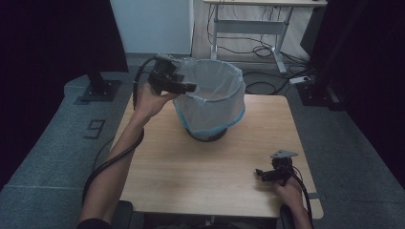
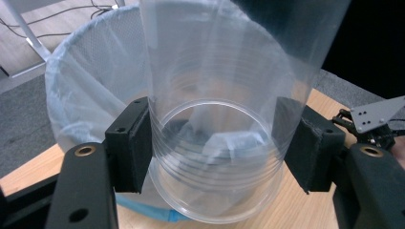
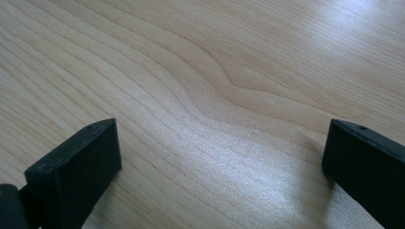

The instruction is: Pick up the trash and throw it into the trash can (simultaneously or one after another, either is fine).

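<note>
High view: your left gripper [image 1: 187,87] is raised at the near-left rim of the waste bin [image 1: 210,102], which stands on the far half of the wooden table [image 1: 200,167] and is lined with a thin translucent bag [image 1: 224,90] folded over its rim, with a blue edge hanging low around the outside. Left gripper view: your two black jaws stand partly apart and press on opposite sides of a clear plastic cup [image 2: 215,143], so the cup is clamped between the pads [image 2: 131,143]; its ribbed walls rise away from the camera and you look through its round base toward the lined interior of the bin beyond. The cup is thus held at the bin's rim, clear of the table top; whether any part of it already lies past the rim cannot be told. Farther off at the right edge of this same view, the grey three-cornered plate [image 2: 377,113] of your other gripper shows above the table. High view: your right gripper [image 1: 261,174] rests low at the near-right part of the table, well apart from the bin. Right gripper view: its jaws stand wide apart with bare wood grain between them, and they hold nothing.
</note>
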A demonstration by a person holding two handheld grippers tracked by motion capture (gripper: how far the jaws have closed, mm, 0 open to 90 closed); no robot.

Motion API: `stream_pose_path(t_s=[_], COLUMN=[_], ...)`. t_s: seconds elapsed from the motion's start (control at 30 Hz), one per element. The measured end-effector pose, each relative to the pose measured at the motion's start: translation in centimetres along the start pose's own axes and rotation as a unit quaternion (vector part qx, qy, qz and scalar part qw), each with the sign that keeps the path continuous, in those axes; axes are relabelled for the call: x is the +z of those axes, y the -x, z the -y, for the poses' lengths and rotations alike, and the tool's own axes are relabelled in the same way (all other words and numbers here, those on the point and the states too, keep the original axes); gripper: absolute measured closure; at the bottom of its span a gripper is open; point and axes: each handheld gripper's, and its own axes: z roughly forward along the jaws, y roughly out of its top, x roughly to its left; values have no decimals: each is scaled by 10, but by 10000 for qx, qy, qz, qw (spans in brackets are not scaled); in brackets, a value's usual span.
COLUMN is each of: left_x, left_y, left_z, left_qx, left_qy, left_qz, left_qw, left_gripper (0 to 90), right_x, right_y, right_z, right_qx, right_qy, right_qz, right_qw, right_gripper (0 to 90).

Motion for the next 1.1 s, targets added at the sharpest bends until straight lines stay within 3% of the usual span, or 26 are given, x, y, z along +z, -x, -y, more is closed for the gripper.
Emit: stream_pose_path(t_s=[0.5, 0.9, 1.1], left_x=[32, 66, 84], left_y=[-6, -15, -13], left_z=[-13, -11, -11], left_qx=[0, -43, 120], left_qy=[-19, -172, -378], left_qz=[-181, -335, -450], left_qw=[9998, 9993, 9982], left_gripper=[333, 333, 323], right_x=[0, 0, 0], right_y=[0, 0, 0], right_z=[0, 0, 0], right_qx=[1, 6, 6], right_qy=[7, 9, 9], right_qz=[-3, -4, -4], right_qw=[10000, 10000, 10000], right_gripper=[0, 0, 0])
